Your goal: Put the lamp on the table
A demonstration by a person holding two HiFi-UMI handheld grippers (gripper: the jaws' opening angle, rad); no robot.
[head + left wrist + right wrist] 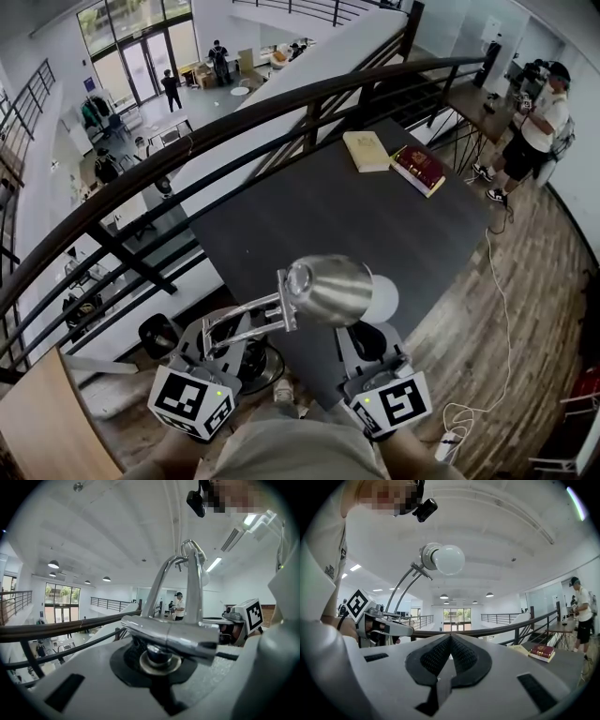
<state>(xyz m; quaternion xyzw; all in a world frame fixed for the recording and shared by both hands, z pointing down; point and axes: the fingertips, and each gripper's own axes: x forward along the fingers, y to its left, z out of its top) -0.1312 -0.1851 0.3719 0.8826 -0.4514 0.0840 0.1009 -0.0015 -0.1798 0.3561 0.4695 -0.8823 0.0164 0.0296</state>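
A chrome desk lamp (328, 289) with a white bulb (381, 300) hangs in the air over the near edge of the dark table (328, 220). My left gripper (225, 339) is shut on the chrome crossbar (171, 637) at the foot of the lamp's two thin arms. In the left gripper view those arms (192, 588) rise from the jaws of the left gripper (159, 660) toward the lamp's head. My right gripper (367, 343) sits beside it on the right, shut and empty. In the right gripper view, that gripper (450, 641) has its pads together, with the bulb (448, 559) high at the left.
A tan book (366, 150) and a red book (419, 169) lie at the table's far end. A dark curved railing (234, 127) runs behind the table, over a drop to a lower floor. A person (539, 122) stands at the far right. A white cable (502, 319) trails on the wooden floor.
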